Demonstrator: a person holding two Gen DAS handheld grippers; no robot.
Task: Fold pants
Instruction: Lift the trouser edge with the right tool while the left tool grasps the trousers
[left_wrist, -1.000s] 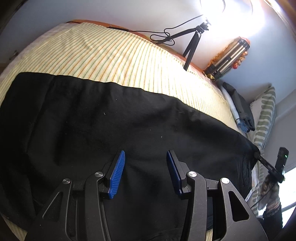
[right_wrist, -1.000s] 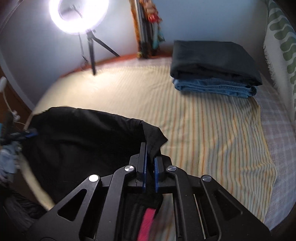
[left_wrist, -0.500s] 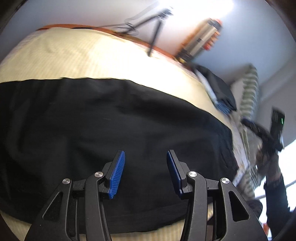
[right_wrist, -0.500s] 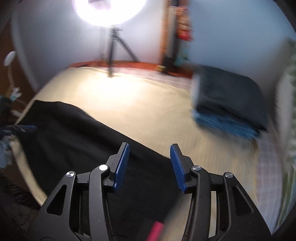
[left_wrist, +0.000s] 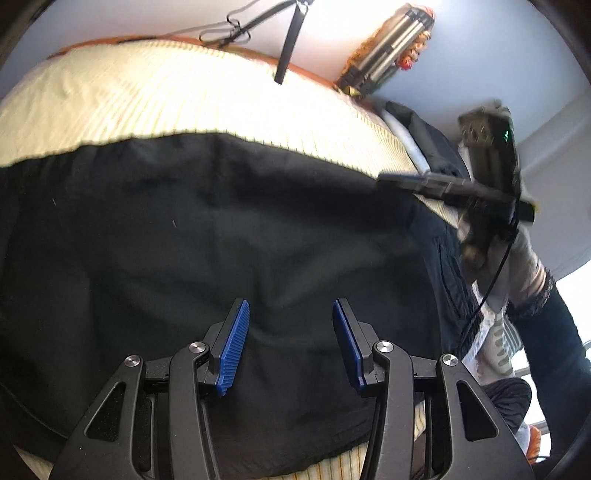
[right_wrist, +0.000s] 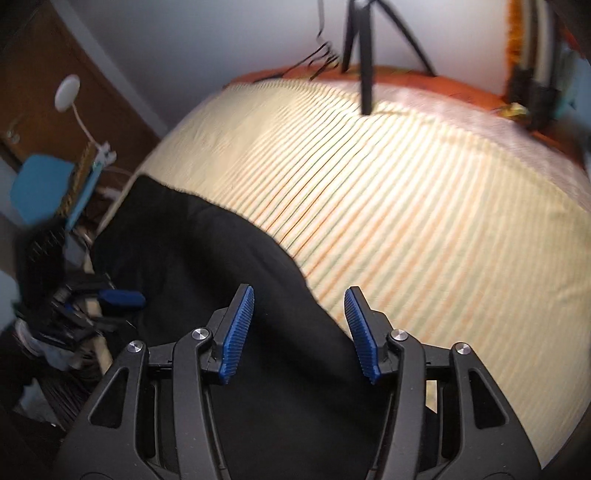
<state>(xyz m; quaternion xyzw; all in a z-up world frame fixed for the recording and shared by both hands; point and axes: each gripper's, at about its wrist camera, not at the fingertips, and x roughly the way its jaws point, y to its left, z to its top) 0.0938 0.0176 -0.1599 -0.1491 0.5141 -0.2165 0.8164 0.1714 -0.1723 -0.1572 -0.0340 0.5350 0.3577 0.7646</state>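
Left wrist view: black pants (left_wrist: 229, 236) lie spread on the striped bed (left_wrist: 155, 99). Left hand-held gripper (left_wrist: 290, 343) hovers released above them; right hand-held gripper (right_wrist: 299, 328), jaws opening, holds nothing. Grab matching edges, lift evenly, keep cloth smooth.

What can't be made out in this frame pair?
- Black pants: near edge hidden behind the left hand-held gripper, left wrist view.
- Folded clothes stack: partly covered by the blurred right hand-held gripper.
- Clutter beside the bed: motion-blurred, right wrist view.
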